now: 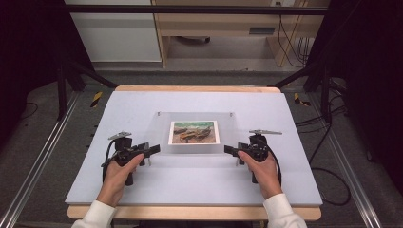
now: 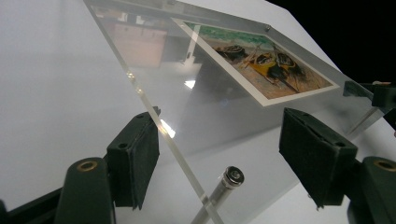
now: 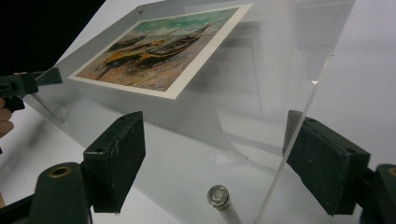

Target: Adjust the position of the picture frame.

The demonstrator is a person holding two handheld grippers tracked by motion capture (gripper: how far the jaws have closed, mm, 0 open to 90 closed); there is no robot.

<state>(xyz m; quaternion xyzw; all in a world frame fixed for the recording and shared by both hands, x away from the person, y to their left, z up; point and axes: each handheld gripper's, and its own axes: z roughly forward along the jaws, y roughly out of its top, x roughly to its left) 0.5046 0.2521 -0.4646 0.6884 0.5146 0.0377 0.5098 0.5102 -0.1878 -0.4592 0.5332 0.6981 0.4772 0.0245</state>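
Wooden shelving (image 1: 228, 23) beyond grey floor (image 1: 47, 142)

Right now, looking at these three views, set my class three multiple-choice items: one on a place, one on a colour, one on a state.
1. Where is the boat picture?
A. In the clear panel, between the two tools
B. Flat on the floor
C. Under the person's left hand

2. What colour is the mat covering the table?
A. Red
B. White
C. Black

3. How do the jaws of the left tool stand?
A. Shut tight on a pen
B. Shut with nothing between them
C. Apart, with the panel's edge between them

Answers: 1 A, the high view shows the picture mid-panel with the left tool and the right tool beside it; 2 B, the mat is pale white; 3 C, the left gripper view shows the clear edge running between the spread pads.
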